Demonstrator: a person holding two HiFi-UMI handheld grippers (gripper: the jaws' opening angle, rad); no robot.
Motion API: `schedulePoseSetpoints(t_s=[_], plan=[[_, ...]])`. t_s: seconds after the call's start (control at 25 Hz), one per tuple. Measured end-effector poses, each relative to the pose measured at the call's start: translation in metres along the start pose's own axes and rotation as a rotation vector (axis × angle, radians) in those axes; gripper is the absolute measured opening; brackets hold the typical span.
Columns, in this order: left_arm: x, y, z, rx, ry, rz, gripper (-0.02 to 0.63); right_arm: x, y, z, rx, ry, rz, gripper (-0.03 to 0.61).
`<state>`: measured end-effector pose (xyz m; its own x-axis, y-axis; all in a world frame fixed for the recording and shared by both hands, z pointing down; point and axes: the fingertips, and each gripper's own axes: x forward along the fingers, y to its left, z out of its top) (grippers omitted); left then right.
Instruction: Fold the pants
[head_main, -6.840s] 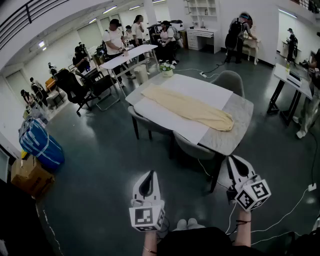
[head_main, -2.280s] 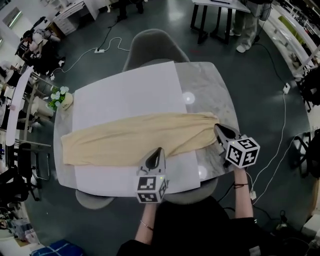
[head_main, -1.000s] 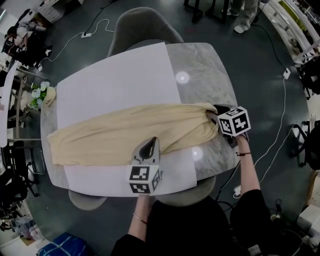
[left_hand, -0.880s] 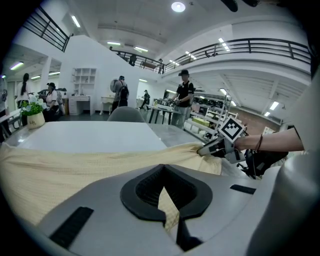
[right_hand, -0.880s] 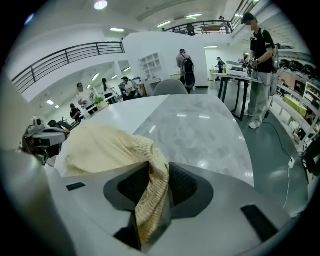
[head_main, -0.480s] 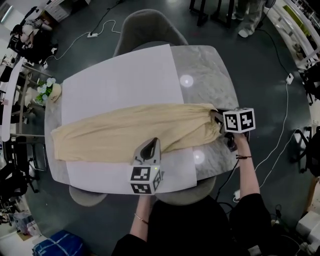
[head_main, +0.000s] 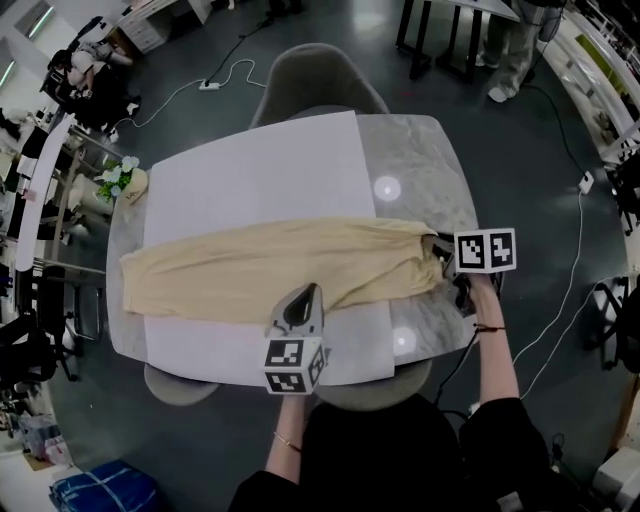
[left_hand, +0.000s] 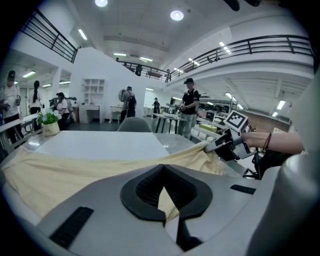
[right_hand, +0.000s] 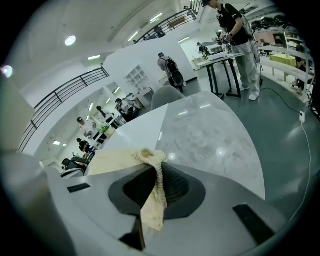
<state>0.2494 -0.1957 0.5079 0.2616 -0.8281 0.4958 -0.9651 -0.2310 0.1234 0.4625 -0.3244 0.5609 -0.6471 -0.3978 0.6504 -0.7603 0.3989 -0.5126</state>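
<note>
Cream pants (head_main: 260, 272) lie stretched left to right over a white sheet (head_main: 250, 170) on the marble table (head_main: 430, 170). My right gripper (head_main: 437, 252) is at the waistband end on the right. Its jaws have just been closing, and they are shut on the bunched waistband (right_hand: 148, 156), with cloth hanging down between the pads. My left gripper (head_main: 303, 297) sits at the pants' near edge around the middle. It is shut on a fold of the cream cloth (left_hand: 167, 197). In the left gripper view the right gripper (left_hand: 215, 146) holds the far end slightly raised.
A grey chair (head_main: 315, 75) stands at the table's far side and another seat (head_main: 170, 385) at the near left. A small flower pot (head_main: 125, 180) is on the table's left corner. Cables (head_main: 560, 270) run over the floor on the right. People stand at desks farther off.
The right gripper has rolled, so its marker cube now faces up, and it has taken hold of the waistband end. Both grippers have risen a little. The pants' right end is lifted.
</note>
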Motion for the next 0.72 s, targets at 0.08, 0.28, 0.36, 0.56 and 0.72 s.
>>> schedulePoseSetpoints(t_s=[0.08, 0.28, 0.36, 0.56, 0.72], plan=[[-0.006, -0.001, 0.001, 0.001, -0.010, 0.007, 0.008, -0.003, 0.005, -0.001, 0.006, -0.002, -0.003, 0.042], [-0.017, -0.003, 0.007, 0.002, -0.042, 0.027, 0.008, -0.006, 0.021, 0.000, 0.009, 0.006, -0.018, 0.042], [-0.021, -0.005, 0.008, 0.000, -0.053, 0.037, 0.008, -0.009, 0.027, -0.001, 0.009, 0.009, -0.010, 0.043], [-0.035, 0.002, 0.009, -0.010, -0.075, 0.066, 0.008, -0.012, 0.044, -0.002, 0.035, 0.001, 0.012, 0.041], [-0.049, 0.017, 0.007, -0.026, -0.088, 0.086, 0.008, -0.008, 0.064, -0.002, 0.065, -0.008, 0.037, 0.041]])
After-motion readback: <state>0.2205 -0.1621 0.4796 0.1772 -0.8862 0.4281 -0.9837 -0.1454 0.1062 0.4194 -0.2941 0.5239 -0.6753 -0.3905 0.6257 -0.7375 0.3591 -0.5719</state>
